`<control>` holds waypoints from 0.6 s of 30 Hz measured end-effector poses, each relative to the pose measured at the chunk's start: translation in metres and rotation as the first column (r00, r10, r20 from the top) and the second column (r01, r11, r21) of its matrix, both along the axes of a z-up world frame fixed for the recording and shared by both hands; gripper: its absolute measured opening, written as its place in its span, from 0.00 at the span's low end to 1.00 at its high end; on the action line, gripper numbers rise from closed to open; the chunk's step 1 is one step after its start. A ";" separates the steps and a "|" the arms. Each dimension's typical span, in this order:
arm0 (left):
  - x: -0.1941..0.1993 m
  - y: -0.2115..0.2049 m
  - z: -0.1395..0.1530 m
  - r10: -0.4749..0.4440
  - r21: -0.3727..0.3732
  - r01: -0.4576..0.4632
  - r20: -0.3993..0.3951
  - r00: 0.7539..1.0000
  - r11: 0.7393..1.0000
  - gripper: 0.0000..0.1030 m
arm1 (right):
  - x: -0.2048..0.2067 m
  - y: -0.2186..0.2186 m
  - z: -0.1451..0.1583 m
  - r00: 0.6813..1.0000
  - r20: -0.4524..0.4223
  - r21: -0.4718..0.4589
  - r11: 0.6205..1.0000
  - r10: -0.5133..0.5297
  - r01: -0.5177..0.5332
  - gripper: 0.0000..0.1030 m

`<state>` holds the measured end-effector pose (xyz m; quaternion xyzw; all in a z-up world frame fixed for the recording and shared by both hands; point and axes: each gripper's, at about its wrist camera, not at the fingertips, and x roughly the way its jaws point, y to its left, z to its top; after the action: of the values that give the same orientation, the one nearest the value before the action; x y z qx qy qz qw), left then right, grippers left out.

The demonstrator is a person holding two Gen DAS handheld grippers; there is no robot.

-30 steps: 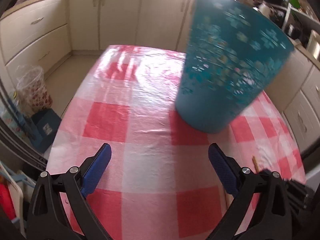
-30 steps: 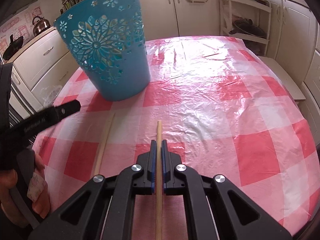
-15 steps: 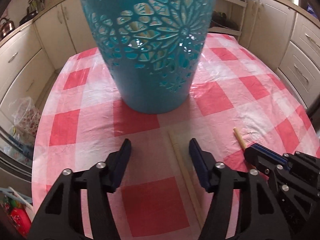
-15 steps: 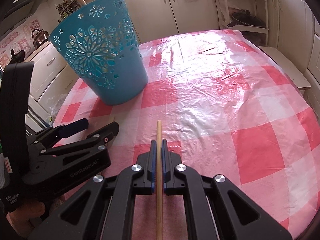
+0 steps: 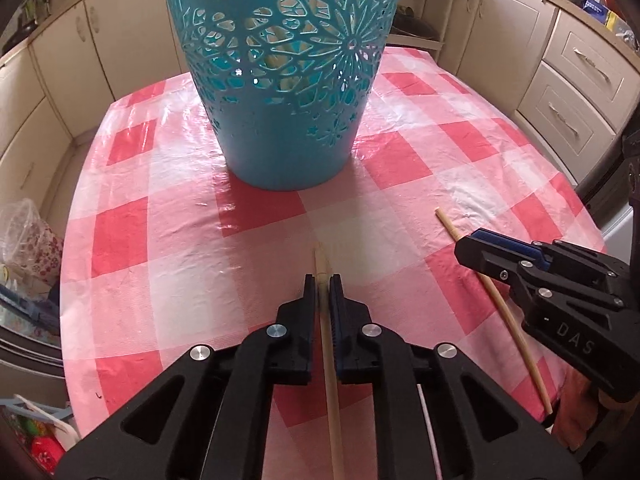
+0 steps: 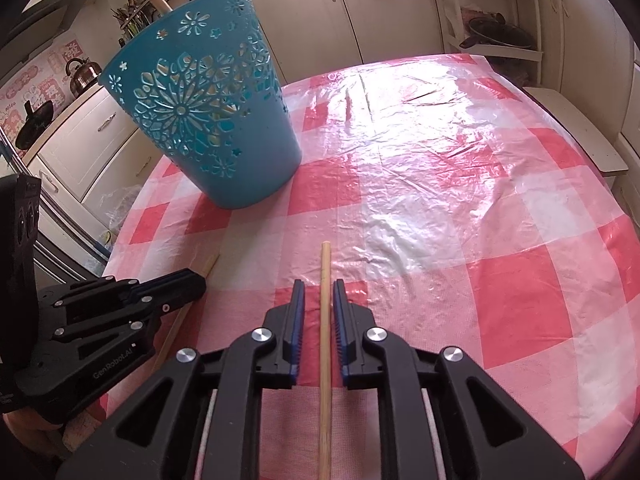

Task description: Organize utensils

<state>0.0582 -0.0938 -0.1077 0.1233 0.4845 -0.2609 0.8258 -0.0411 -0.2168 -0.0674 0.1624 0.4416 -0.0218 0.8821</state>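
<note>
Left wrist view: nearest the lens, the left gripper [image 5: 323, 286] has its fingers closing onto a pale wooden stick [image 5: 329, 360], the pads pressing its sides while its tip pokes out just ahead of them, toward the basket. This stick lies on the red and white checked tablecloth [image 5: 168, 280], pointing at the teal cut-out basket [image 5: 280, 92] that stands upright farther back on the cloth. Off to the right of the basket, and nearer, the right gripper [image 5: 480, 240] reaches in over a second stick [image 5: 504, 312].

Right wrist view: the right gripper [image 6: 319, 300] has its fingers opening, with a narrow gap on each side of the second stick [image 6: 325, 344], which rests on the tablecloth [image 6: 500, 288] between them, untouched. To its left the left gripper [image 6: 196, 280] sits over the first stick [image 6: 210, 266]. Beyond both, the basket [image 6: 216, 120] stands on the cloth, light-coloured things showing through its holes, with kitchen cupboards [image 6: 304, 16] behind it.
</note>
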 end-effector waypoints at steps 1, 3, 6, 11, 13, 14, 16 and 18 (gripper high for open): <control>0.000 -0.004 0.000 0.000 0.017 0.000 0.011 1.000 1.000 0.12 | 0.000 0.001 0.000 1.000 0.002 -0.010 1.000 0.001 -0.001 0.18; -0.003 -0.011 -0.001 -0.006 0.041 0.005 0.042 0.999 0.999 0.18 | 0.001 0.005 0.001 1.000 0.004 -0.037 0.999 0.007 -0.007 0.18; -0.007 -0.015 0.000 -0.014 0.056 0.009 0.078 0.997 0.998 0.14 | 0.001 0.011 0.001 1.000 -0.001 -0.097 0.995 0.026 -0.026 0.10; -0.009 -0.015 0.000 -0.040 0.049 0.037 0.066 0.997 0.998 0.07 | -0.001 0.013 0.004 0.999 0.010 -0.087 0.995 0.043 -0.042 0.07; -0.008 -0.019 -0.002 -0.036 0.058 0.032 0.073 0.997 0.998 0.08 | 0.001 0.011 0.003 0.999 0.007 -0.084 0.996 0.031 -0.030 0.07; -0.007 -0.021 -0.003 -0.033 0.062 0.029 0.076 0.997 0.998 0.11 | 0.003 0.010 0.000 1.000 -0.003 -0.082 0.996 0.028 -0.028 0.09; -0.005 -0.022 -0.004 -0.034 0.054 0.029 0.083 0.996 0.998 0.12 | 0.005 0.011 -0.001 1.000 0.003 -0.092 0.995 0.029 -0.029 0.09; -0.004 -0.021 -0.004 -0.046 0.039 0.043 0.085 0.995 0.998 0.07 | 0.006 0.014 -0.001 0.999 -0.002 -0.125 0.991 0.044 -0.044 0.09</control>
<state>0.0539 -0.1146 -0.1120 0.1608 0.4504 -0.2646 0.8374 -0.0347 -0.2032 -0.0688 0.0972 0.4427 -0.0300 0.8909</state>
